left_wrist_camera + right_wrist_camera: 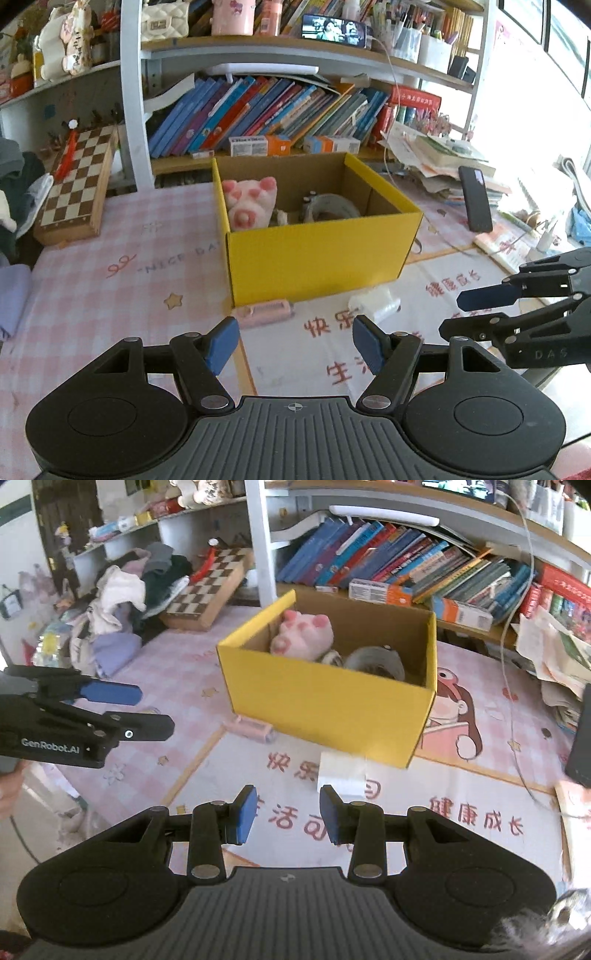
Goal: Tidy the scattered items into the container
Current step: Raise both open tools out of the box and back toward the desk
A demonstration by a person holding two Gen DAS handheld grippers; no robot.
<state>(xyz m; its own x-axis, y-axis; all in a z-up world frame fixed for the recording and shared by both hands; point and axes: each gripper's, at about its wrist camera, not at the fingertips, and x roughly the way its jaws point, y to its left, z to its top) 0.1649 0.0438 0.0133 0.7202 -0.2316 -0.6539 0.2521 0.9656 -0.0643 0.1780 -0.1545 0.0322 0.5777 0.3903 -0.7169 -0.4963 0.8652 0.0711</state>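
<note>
On the bench point(92, 295), under a pink checked cloth, open room lies left of the yellow box point(317, 258), up to the chessboard point(77, 184); on the right, paper stacks and a black phone point(476, 199) crowd the edge. Inside the box sit a pink plush pig point(249, 203) and a grey coiled thing. Just before its front wall lie a pink case point(264, 312), long axis along the wall, and a white packet point(341, 773). Both the left gripper point(293, 343) and right gripper point(288, 810) have spread jaws, empty.
</note>
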